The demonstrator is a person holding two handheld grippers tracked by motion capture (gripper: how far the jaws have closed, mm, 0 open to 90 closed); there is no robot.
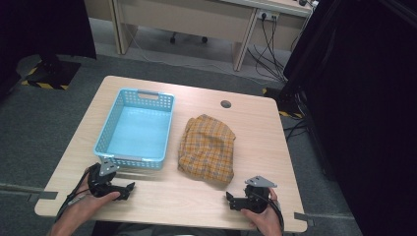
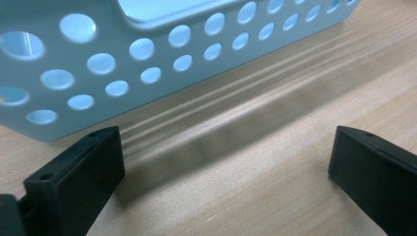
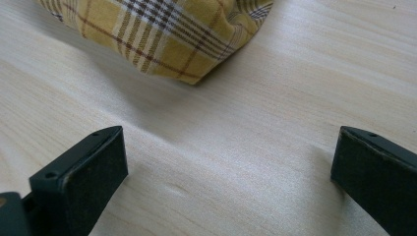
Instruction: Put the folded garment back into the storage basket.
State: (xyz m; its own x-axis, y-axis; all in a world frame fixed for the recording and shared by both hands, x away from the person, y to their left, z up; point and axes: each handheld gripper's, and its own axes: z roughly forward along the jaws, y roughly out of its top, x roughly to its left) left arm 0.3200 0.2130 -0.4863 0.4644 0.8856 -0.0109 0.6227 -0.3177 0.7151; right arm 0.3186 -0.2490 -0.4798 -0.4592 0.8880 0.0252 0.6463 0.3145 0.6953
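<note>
A light blue perforated basket (image 1: 135,127) stands empty on the left half of the wooden table (image 1: 162,194). Beside it on the right lies a crumpled yellow plaid cloth (image 1: 206,147). My left gripper (image 1: 129,189) rests at the table's front left, just in front of the basket's near wall (image 2: 123,69), jaws wide apart over bare wood. My right gripper (image 1: 230,200) sits at the front right, open, a short way from the cloth's near edge (image 3: 162,34). Nothing lies between either pair of jaws.
A round cable hole (image 1: 225,103) is in the table's far side. Beyond the table stand a desk (image 1: 196,19) with hanging cables (image 1: 268,49) and dark curtains (image 1: 364,98) on the right. Grey carpet surrounds the table.
</note>
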